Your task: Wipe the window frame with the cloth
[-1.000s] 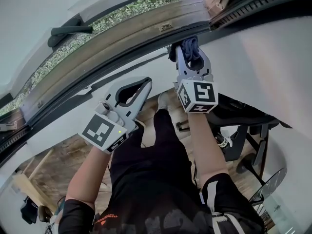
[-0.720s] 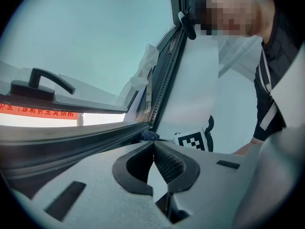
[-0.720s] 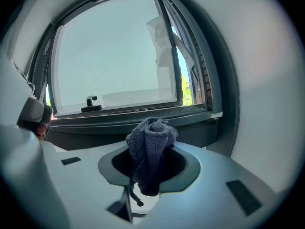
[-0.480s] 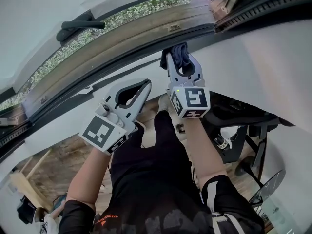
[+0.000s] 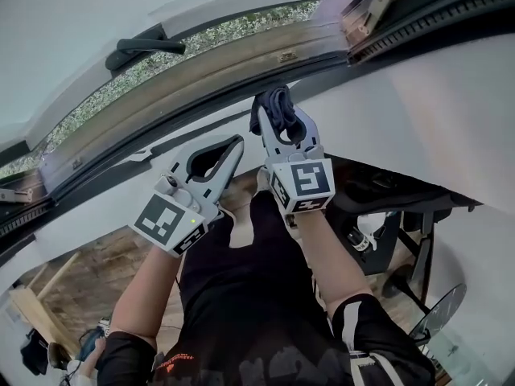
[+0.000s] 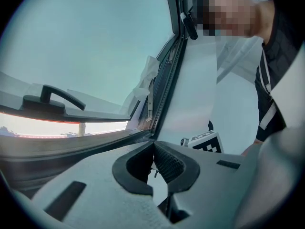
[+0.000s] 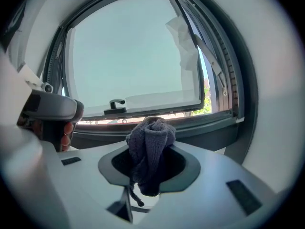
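The left gripper (image 5: 235, 145) is held below the window frame (image 5: 201, 67) with its jaws brought together and nothing between them; it is set well short of the rail. To its right, the right gripper (image 5: 281, 129) is clamped on the cloth (image 5: 273, 107), which is bunched into a dark wad and pushed out past the jaw tips. The frame's lower rail is seen to run left to right, straight ahead of that wad and close to it; contact cannot be confirmed. The right hand is judged the nearer, so a stroke along the rail's length would be called for.
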Motion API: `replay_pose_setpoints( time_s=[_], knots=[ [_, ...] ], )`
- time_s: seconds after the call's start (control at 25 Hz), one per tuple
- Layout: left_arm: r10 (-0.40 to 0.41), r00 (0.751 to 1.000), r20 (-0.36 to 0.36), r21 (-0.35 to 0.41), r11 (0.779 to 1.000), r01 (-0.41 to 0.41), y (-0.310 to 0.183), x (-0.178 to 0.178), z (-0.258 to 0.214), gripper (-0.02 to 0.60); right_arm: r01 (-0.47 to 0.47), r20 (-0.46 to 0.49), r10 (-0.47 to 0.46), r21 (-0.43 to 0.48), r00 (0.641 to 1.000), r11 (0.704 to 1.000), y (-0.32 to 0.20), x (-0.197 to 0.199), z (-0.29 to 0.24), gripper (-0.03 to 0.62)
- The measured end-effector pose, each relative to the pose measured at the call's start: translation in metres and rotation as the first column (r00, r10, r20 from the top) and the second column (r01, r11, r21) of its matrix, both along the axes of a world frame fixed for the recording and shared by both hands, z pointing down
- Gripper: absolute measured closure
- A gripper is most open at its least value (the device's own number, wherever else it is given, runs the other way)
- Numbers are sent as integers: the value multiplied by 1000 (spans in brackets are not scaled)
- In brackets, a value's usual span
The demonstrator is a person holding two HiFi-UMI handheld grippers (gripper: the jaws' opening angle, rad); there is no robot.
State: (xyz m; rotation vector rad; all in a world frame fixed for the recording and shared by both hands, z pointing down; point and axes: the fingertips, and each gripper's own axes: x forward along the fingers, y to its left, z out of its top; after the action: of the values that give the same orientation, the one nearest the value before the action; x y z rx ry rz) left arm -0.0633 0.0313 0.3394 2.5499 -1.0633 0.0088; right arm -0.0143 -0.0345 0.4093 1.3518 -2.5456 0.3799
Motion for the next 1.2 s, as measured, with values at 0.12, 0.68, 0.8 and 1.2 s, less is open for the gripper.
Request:
replay_pose_setpoints(
  time_s=[0.12, 0.68, 0.8, 1.2],
  knots=[
    [-2, 1000, -16, 12, 1000, 2, 0, 1, -10, 561, 36, -4, -36, 29, 999, 999, 7, 0, -22, 485],
    [9, 998, -66, 111, 994, -2, -27, 24, -71, 561, -29, -92, 72, 401, 993, 916, -50, 74, -212, 485],
    [19, 997, -75, 120, 993, -10, -32, 31, -79, 561, -26, -146, 109, 480, 983, 877, -59, 87, -248, 485],
    [70, 992, -100, 138, 989, -56, -53, 56, -88, 561, 59, -375, 204, 584, 904, 809, -82, 109, -271, 485]
  ],
)
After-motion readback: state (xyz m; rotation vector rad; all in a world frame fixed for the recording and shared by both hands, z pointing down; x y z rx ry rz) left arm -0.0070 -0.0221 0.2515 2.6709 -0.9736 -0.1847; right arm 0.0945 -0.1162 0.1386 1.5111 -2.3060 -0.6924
